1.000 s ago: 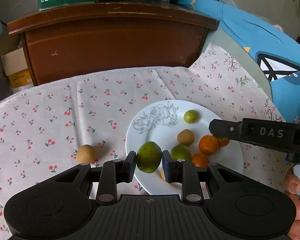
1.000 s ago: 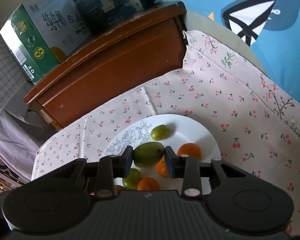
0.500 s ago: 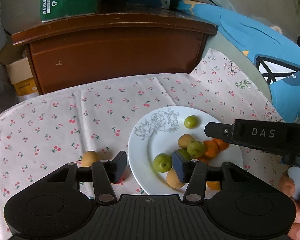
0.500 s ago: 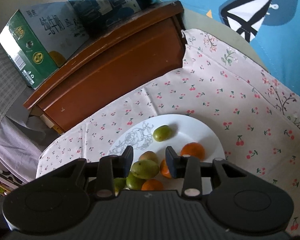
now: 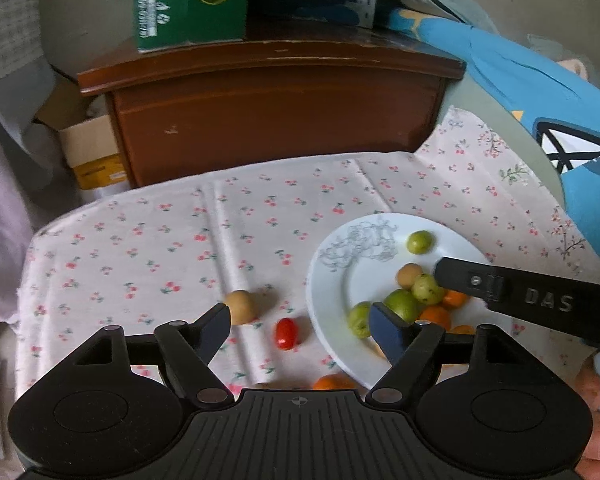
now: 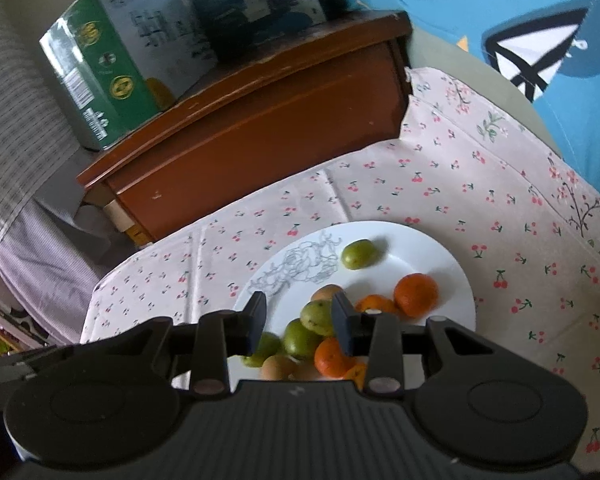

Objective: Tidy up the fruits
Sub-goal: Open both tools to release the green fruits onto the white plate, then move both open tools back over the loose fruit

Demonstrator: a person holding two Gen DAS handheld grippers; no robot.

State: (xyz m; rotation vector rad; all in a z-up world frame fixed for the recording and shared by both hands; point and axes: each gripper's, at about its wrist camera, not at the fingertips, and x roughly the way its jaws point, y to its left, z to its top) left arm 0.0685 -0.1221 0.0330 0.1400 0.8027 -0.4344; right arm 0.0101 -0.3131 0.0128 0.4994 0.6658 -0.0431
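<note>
A white plate (image 5: 320,300) (image 6: 416,256) on the cherry-print cloth holds several green, tan and orange fruits. My left gripper (image 5: 300,326) hovers over the cloth left of the plate, and its jaws are opening with nothing pressed between them. Below the gap lie a small red tomato (image 5: 286,333) and a tan fruit (image 5: 240,306). An orange (image 5: 332,382) peeks out by the plate's near rim. My right gripper (image 6: 299,318) (image 5: 440,274) is open above the pile. A speckled green fruit (image 6: 318,316) rests there beside its right finger (image 6: 342,320).
A brown wooden cabinet (image 5: 280,112) stands behind the table, with a green carton (image 5: 188,0) and a blue box on top. A cardboard box (image 5: 92,152) sits on the floor at the left. Blue fabric (image 5: 540,100) borders the right side. A hand (image 5: 596,400) shows at bottom right.
Both grippers let go of their green fruits, which now lie on the plate. The left jaws spread wide and pulled back to the left, which brought the red tomato into view.
</note>
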